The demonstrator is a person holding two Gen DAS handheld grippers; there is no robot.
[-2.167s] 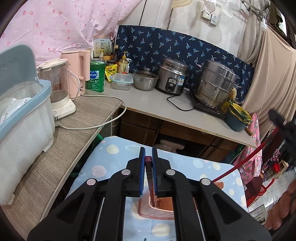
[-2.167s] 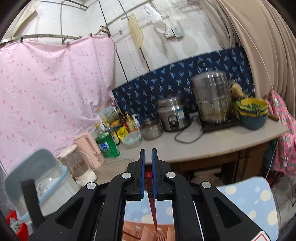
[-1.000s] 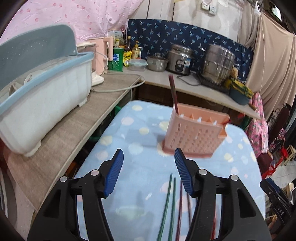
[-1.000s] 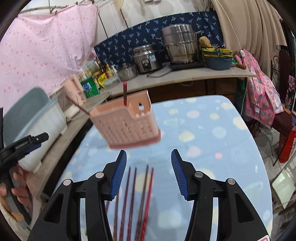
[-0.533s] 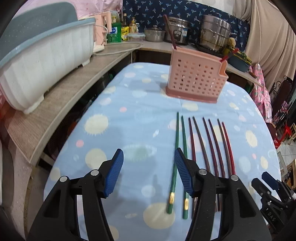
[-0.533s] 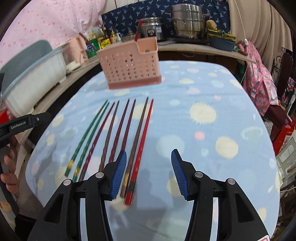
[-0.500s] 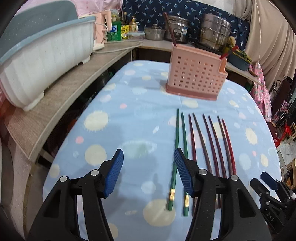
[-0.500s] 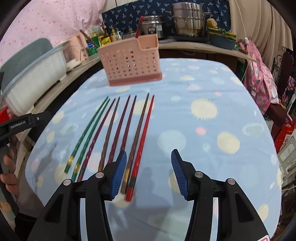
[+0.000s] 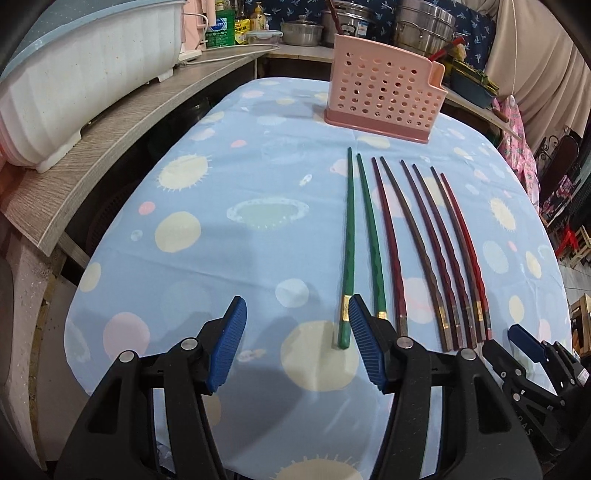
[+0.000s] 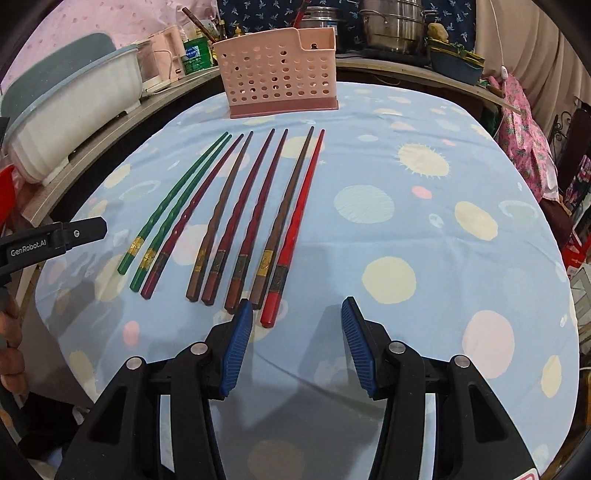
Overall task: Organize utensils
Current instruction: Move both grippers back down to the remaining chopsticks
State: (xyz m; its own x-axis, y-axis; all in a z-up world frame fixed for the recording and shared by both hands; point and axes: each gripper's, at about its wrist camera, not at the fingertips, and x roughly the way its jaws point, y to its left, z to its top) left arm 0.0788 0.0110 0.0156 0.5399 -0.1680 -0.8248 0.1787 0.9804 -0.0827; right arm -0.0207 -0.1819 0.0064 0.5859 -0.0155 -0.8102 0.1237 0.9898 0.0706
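Note:
Several chopsticks lie side by side on the blue dotted tablecloth: two green chopsticks (image 9: 349,236) (image 10: 173,195) at the left, then dark red and brown chopsticks (image 9: 424,240) (image 10: 255,206), and a bright red chopstick (image 10: 295,225) at the right. Behind them stands a pink perforated utensil holder (image 9: 384,88) (image 10: 279,74) with two chopsticks sticking out of it. My left gripper (image 9: 295,343) is open, low over the cloth, its right finger beside the butt of the leftmost green chopstick. My right gripper (image 10: 297,343) is open, just short of the bright red chopstick's butt end.
A white and blue dish drainer (image 9: 85,62) sits on the wooden counter (image 9: 110,125) at the left. Pots (image 10: 395,26), bottles and a kettle line the back counter. The table's rounded edge (image 10: 554,258) drops off at the right.
Both grippers have dropped toward the near ends of the chopsticks and tilted further down. The holder looks farther off. Both stayed open, holding nothing.

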